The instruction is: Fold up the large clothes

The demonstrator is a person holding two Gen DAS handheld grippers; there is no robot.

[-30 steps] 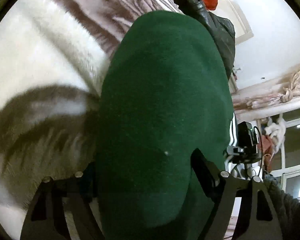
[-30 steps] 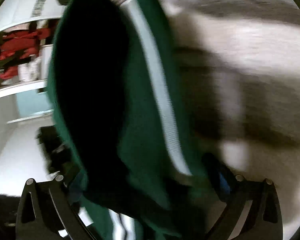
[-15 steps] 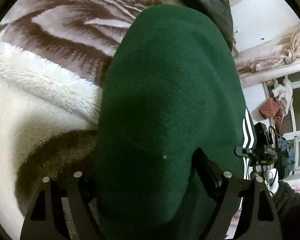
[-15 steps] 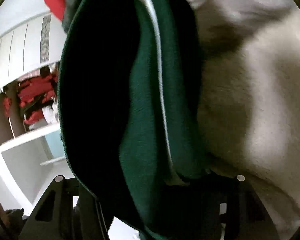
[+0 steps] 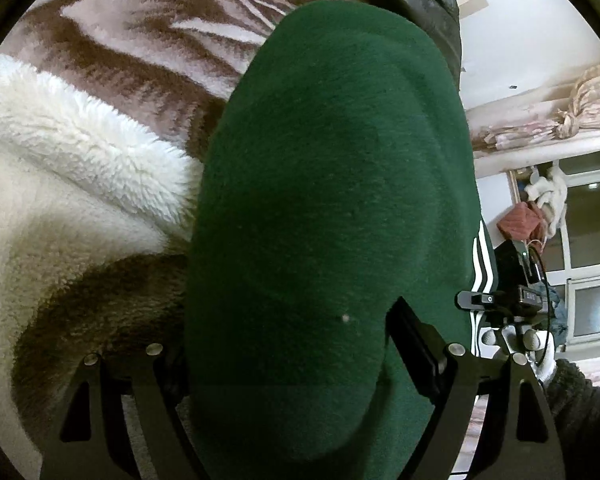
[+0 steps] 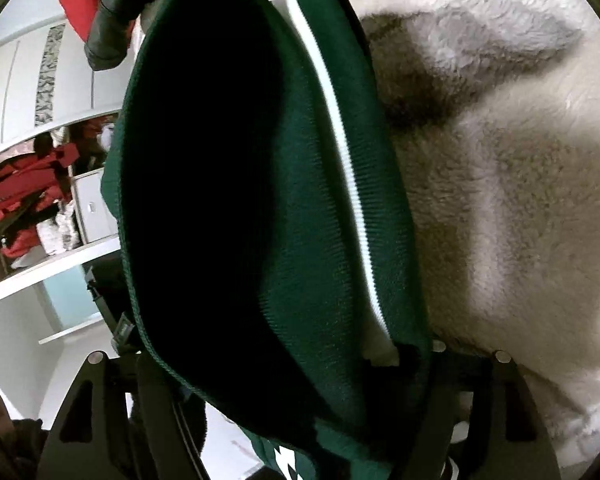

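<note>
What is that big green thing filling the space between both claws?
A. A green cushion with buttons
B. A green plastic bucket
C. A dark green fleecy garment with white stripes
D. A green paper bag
C: the green garment looks like soft fleece, and white stripes run along it.

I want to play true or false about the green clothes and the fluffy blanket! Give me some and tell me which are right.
1. The green garment sits between both fingers of the left tool. True.
2. The garment has white stripes. True.
3. The blanket under it is plain blue. False: it is fluffy, cream and brown.
4. The right tool has nothing in it. False: the green garment fills it.
5. Red clothes lie on a shelf. True.
</note>
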